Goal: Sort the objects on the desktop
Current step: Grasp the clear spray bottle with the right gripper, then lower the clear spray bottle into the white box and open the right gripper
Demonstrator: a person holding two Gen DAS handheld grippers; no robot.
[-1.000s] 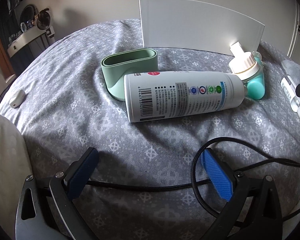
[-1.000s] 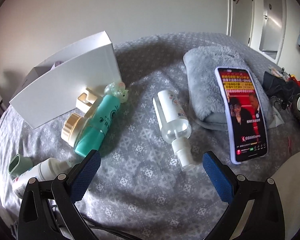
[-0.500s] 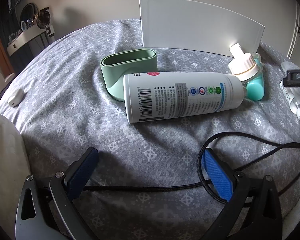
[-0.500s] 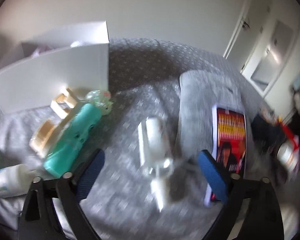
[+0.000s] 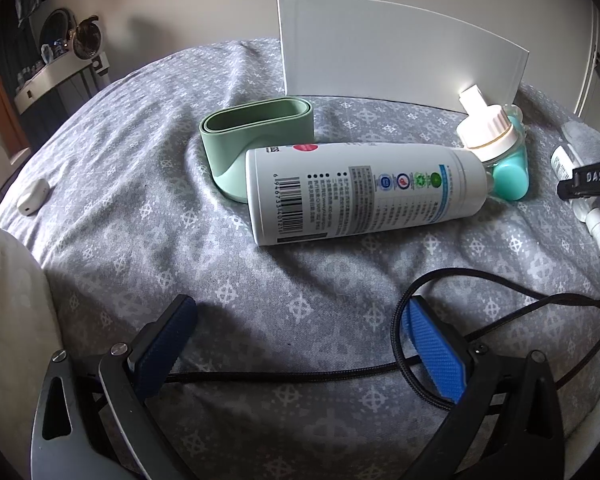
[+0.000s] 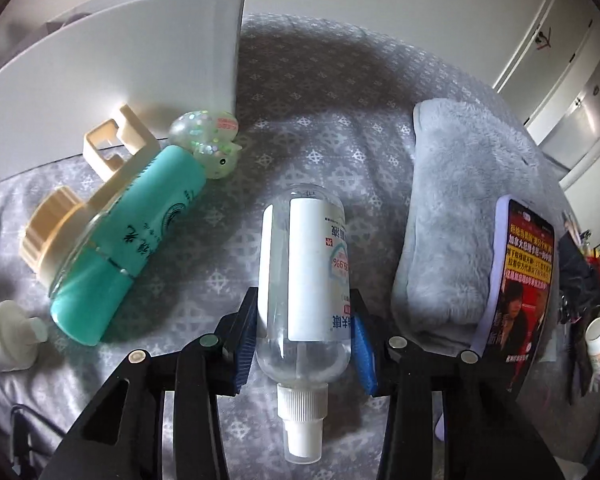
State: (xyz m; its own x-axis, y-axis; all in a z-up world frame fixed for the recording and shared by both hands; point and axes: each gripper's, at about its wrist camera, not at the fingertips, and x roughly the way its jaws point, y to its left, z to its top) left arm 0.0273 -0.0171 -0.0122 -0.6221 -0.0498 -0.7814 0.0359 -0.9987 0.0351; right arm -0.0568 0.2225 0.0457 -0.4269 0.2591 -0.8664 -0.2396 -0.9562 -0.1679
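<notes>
Home bedroom. Things lie on bed (image 5: 112,184) under grey patterned sheet, soft and creased. White closet doors (image 6: 572,92) with small handles along right wall. Folded plush grey blanket (image 6: 448,208) on bed, phone (image 6: 516,288) with video playing propped against it. Toiletries scattered: white spray can (image 5: 364,192), teal bottle (image 6: 128,240), clear spray bottle (image 6: 304,280). Cluttered shelf (image 5: 56,76) in far left corner.

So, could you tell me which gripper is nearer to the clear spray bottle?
Right. The right gripper has its pads on either side of the clear spray bottle; the left gripper sits open well away from it, near the black cable.
</notes>
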